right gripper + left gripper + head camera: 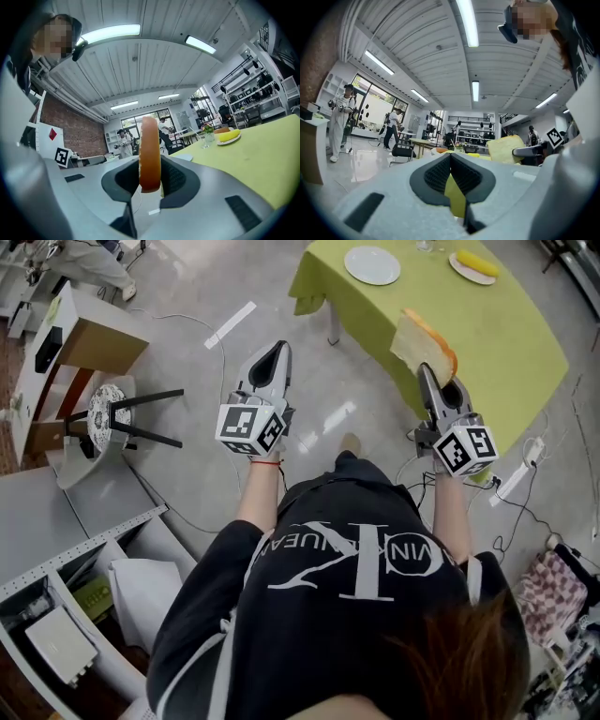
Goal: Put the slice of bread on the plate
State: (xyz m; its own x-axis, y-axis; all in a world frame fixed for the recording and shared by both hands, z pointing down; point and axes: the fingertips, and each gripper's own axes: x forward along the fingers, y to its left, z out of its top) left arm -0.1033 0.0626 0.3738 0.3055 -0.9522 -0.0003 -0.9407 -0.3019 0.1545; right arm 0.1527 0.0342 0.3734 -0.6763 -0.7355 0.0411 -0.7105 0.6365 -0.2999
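The slice of bread (422, 337), pale with an orange-brown crust, stands on edge in my right gripper (426, 368), which is shut on it above the near edge of the green table (506, 343). In the right gripper view the bread (150, 150) rises upright between the pads. The empty white plate (372, 265) lies at the table's far left. My left gripper (278, 352) hangs over the floor left of the table, shut with nothing in it. Its pads meet in the left gripper view (451, 161), where the bread (506, 149) shows to the right.
A second plate with yellow food (473, 265) and a glass (206, 140) stand at the table's far side. A black-legged stool (122, 420) and a box-like desk (70, 334) stand to the left. Cables and a power strip (532, 452) lie on the floor. Several people stand far off.
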